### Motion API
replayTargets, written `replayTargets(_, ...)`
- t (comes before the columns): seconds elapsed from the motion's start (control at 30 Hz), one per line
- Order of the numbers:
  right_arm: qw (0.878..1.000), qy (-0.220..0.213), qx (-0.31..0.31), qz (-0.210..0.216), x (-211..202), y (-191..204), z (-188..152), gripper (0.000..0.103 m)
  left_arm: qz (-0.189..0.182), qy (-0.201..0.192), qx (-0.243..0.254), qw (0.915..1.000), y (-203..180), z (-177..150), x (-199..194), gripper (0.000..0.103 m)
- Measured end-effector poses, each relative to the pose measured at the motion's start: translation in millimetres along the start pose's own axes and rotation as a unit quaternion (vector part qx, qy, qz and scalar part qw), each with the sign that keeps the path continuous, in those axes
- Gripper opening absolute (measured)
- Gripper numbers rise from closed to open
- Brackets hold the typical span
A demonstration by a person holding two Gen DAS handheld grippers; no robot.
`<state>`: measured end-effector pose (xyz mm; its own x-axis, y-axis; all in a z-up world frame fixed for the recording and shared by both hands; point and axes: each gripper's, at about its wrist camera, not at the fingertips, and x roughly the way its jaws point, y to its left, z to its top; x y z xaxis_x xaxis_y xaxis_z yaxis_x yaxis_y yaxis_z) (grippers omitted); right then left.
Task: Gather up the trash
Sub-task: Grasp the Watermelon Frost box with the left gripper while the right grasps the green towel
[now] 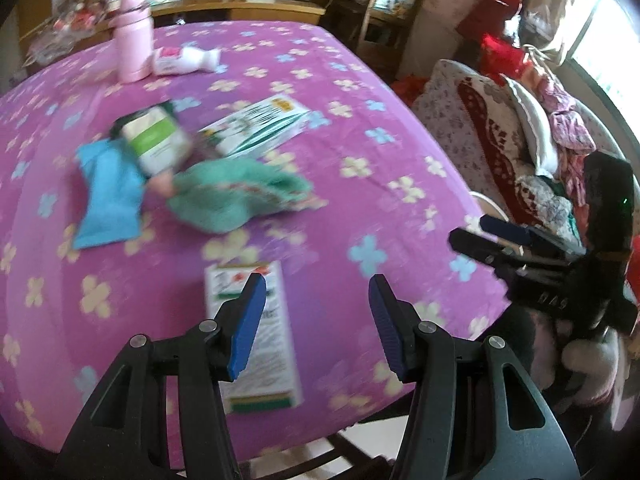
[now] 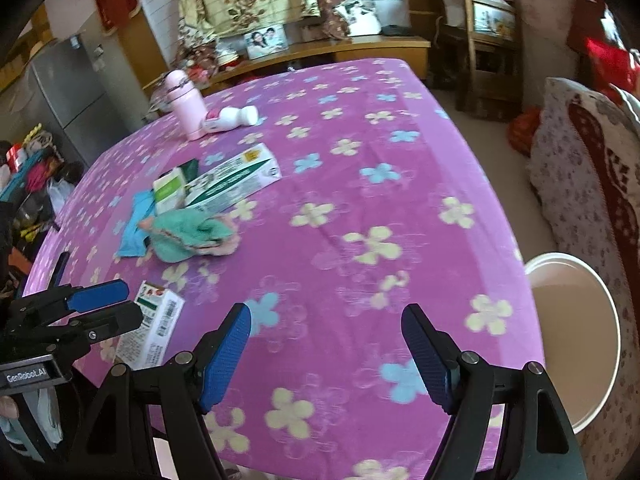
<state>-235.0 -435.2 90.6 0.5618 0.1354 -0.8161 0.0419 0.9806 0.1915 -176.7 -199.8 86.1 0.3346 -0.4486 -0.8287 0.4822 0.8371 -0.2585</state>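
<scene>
Two grippers hover over a table covered in a purple flowered cloth. The left gripper holds its jaws wide apart with nothing between them, just above a flat white carton lying near the table's front edge. The right gripper is also spread wide and empty, over bare cloth near the table's right side. Farther in lie a teal crumpled cloth, a blue packet, a small white and green box and a long white and green carton. At the far side a pink flask stands upright, touching a white bottle on its side. A white bin sits just off the table's right edge.
</scene>
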Motion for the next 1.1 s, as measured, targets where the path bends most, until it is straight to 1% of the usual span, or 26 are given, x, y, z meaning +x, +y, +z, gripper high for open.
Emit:
replayTargets(0.1, 1.000, 0.003, -0.005, 0.006, 4, 10, 0, 0.076, 0.006, 0.009, -0.010, 0.9999, 14, -8, 0, 0.052)
replayTargets(0.23, 1.000, 0.009, -0.011, 0.010, 9, 18, 1, 0.076, 0.009, 0.028, -0.025, 0.9993, 27, -18, 11, 0.052)
replayTargets(0.43, 1.000, 0.017, -0.017, 0.014, 15, 26, 2, 0.076, 0.026, 0.037, -0.022, 0.9987, 27, -27, 32, 0.055)
replayTargets(0.57, 0.999, 0.022, -0.022, 0.016, 20, 32, 4, 0.076, 0.027, 0.045, -0.029, 0.9982, 30, -26, 43, 0.055)
replayTargets(0.67, 0.999, 0.024, -0.028, 0.020, 25, 39, 7, 0.076, 0.028, 0.032, -0.025, 0.9988, 33, -24, 44, 0.055)
replayTargets(0.8, 0.998, 0.028, -0.038, 0.036, 36, 52, 12, 0.076, 0.032, 0.033, -0.037, 0.9982, 46, -23, 39, 0.053)
replayTargets(0.93, 0.997, 0.031, -0.051, 0.059, 50, 68, 21, 0.076, 0.041, 0.017, -0.056, 0.9974, 71, -23, 20, 0.052)
replayTargets(1.1, 0.991, 0.033, -0.093, 0.089, 74, 102, 42, 0.076, 0.057, 0.003, -0.075, 0.9956, 95, -20, 2, 0.052)
